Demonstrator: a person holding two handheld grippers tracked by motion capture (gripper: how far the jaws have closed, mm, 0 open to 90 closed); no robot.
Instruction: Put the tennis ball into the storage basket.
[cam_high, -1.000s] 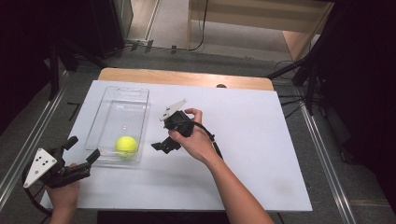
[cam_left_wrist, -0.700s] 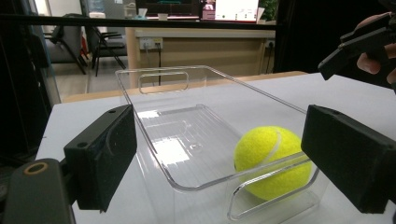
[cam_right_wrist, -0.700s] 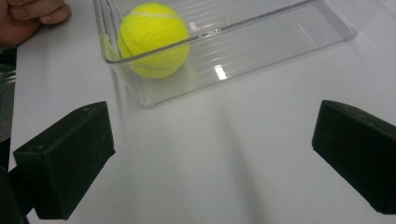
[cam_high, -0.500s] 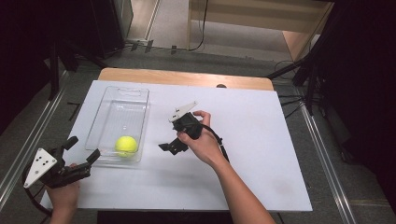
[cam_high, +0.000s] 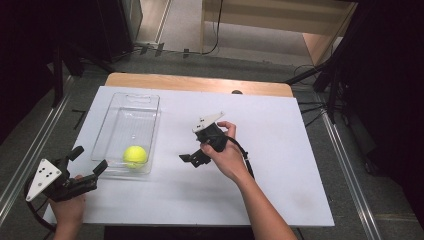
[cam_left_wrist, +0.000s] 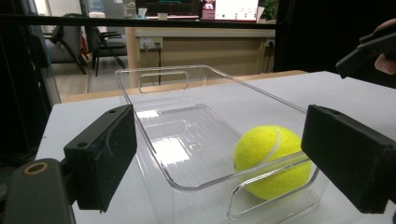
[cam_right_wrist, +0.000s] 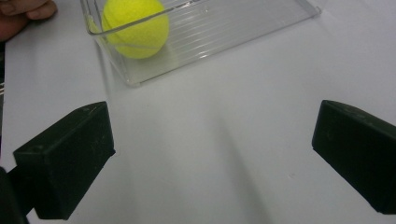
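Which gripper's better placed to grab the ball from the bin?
Left, probably. The left gripper sits open at the bin's near end, where the ball lies. The right gripper, also open, is farther off over bare table.

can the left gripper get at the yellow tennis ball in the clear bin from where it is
Probably yes. The left gripper sits open just outside the near end of the clear plastic bin, and the yellow tennis ball lies against that end, uncovered. It would need to come over the wall.
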